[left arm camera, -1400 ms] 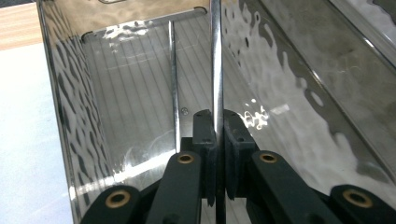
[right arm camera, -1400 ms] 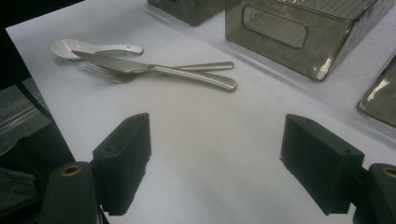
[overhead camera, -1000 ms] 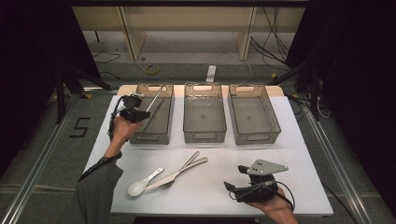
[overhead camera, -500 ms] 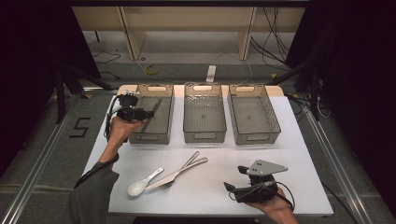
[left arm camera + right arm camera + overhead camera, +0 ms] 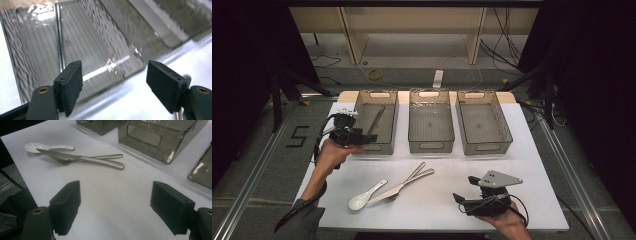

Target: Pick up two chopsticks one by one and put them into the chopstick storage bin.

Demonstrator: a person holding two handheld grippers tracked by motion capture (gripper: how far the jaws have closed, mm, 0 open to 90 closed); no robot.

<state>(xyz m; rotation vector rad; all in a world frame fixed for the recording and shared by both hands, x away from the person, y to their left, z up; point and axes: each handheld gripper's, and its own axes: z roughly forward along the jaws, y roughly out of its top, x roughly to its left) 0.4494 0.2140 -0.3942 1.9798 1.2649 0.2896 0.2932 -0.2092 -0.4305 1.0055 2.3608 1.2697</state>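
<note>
Fingers [image 5: 71,85] of your left gripper [image 5: 362,136] have just been opening, nothing between them, a utensil [image 5: 376,121] in the left bin [image 5: 377,145] — right gripper [image 5: 460,200] wide too — next, the knife [image 5: 404,186].

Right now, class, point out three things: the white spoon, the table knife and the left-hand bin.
white spoon [image 5: 360,199], high view, on its bowl.
table knife [image 5: 58,154], right gripper view, on its blade.
left-hand bin [image 5: 376,147], high view, on its near wall.

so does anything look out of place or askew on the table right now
Nothing damaged or spilled. The one untidy spot is the knife and fork lying crossed beside the white spoon on the table. One utensil lies slanted in the left bin; the other two bins look empty.
</note>
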